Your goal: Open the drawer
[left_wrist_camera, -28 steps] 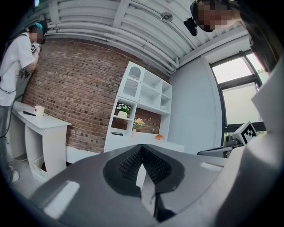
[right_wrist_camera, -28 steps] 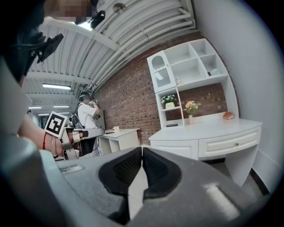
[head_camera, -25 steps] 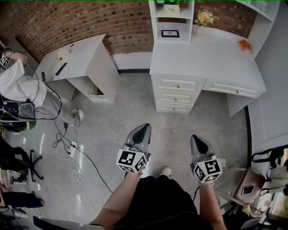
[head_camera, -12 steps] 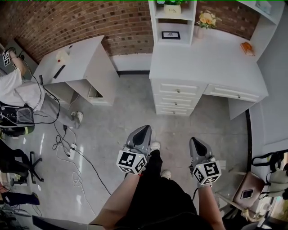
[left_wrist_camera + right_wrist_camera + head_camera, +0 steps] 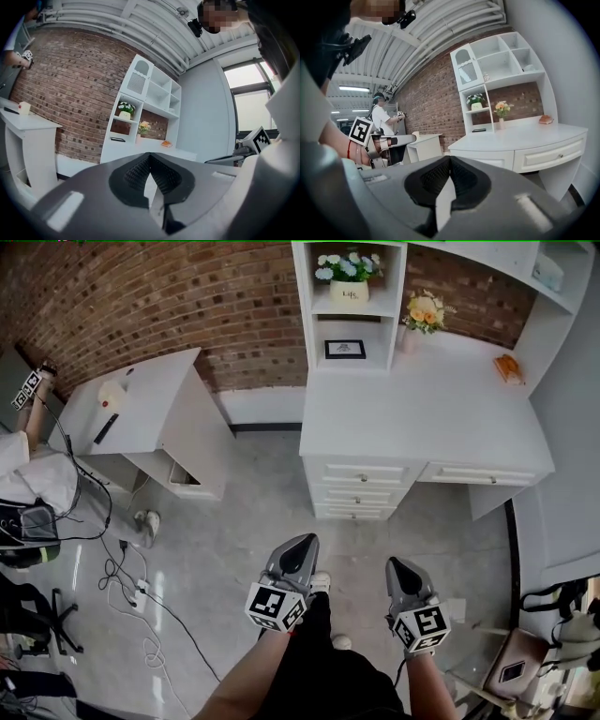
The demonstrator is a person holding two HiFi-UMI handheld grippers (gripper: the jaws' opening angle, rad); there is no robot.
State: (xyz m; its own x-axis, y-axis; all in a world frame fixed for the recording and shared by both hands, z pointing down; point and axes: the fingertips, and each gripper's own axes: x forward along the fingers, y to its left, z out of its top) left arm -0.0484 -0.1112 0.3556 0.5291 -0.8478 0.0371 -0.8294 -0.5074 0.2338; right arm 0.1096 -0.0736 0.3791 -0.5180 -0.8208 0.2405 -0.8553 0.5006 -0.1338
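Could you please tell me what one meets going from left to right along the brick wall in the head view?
small white table → pot of white flowers → vase of orange flowers → small orange object

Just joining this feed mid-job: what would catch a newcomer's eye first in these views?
The big white desk against the brick wall fills the upper right of the head view, and its drawers are all shut. Low in the middle, the left gripper and right gripper point toward it, well short of it, jaws together and empty. Yellow flowers stand at the desk's back.
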